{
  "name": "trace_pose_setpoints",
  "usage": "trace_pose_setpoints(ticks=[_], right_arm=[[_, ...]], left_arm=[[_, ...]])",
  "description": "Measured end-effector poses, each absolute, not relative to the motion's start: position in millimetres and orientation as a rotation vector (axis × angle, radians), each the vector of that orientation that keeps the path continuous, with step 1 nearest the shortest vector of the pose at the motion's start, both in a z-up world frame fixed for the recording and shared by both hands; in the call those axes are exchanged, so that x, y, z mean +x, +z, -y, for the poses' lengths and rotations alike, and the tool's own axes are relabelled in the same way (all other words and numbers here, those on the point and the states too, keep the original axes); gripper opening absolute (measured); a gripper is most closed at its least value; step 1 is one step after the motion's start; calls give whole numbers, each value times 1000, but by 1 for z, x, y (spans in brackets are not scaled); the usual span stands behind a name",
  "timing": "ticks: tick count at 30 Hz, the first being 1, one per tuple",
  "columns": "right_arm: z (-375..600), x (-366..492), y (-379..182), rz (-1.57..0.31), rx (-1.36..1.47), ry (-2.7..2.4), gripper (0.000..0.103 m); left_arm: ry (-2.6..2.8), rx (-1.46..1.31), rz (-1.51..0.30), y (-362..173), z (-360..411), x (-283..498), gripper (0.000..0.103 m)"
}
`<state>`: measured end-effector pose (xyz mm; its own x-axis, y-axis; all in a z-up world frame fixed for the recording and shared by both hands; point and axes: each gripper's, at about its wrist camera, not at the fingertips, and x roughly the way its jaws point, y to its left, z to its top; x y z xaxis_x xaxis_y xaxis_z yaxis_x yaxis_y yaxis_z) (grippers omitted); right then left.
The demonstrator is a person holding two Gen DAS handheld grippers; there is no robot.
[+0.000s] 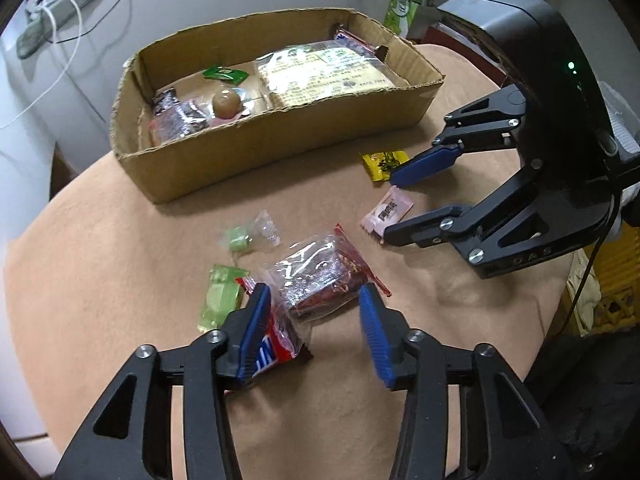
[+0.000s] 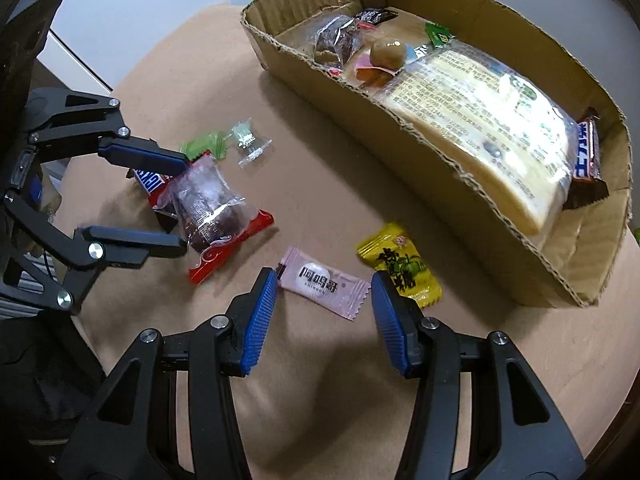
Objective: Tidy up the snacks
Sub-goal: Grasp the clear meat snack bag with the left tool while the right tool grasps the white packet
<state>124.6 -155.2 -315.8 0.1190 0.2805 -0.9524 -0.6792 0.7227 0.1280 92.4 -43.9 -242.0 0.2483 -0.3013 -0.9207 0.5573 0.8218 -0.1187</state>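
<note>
1. Hovering low in the left wrist view, the left gripper (image 1: 314, 312) has its blue pads parted, straddling the clear packet with red edges (image 1: 320, 276); neither pad presses on it, though the left-hand pad sits right against the red and blue chocolate bar (image 1: 274, 344) underneath.
2. Over in the right wrist view, the right gripper (image 2: 324, 304) is spread to a medium gap at lower centre, and the pink candy (image 2: 324, 282) lies between its pads with daylight on both sides. Not gripped!
3. Just beside the right-hand pad there, partly tucked behind it, lies the yellow candy (image 2: 400, 264).
4. From the left wrist view, that same right gripper comes in from the right edge, one finger tip over the yellow candy, the other over the pink one.
5. Further out, left of centre in the left wrist view: a light green candy (image 1: 222, 300) touching the chocolate bar, and above it a small clear-wrapped green sweet (image 1: 250, 236), set apart from it.
6. All of this rests on a tan cloth (image 1: 120, 240) covering the tabletop.
7. Upper centre of the left wrist view, the cardboard box (image 1: 280, 132) stands open-topped. Inside: a large pack of wafers (image 1: 328, 72) filling the right half, and a round brown ball in clear wrap (image 1: 226, 104), a green sachet (image 1: 224, 74) and dark packets in the left half.
8. Beyond the box, at the top right, a green carton (image 1: 406, 6) stands upright.
</note>
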Motion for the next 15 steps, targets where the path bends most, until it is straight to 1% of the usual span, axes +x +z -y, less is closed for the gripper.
trace_pose_setpoints(ticks=[7, 11, 15], right_arm=[[164, 127, -313, -1276, -400, 762, 52], [162, 121, -316, -1273, -421, 769, 47], [164, 122, -314, -1254, -425, 748, 47]], left_arm=[[-616, 269, -1193, -254, 50, 99, 48], [-611, 294, -1184, -256, 54, 103, 48], [-610, 297, -1177, -259, 57, 109, 50]])
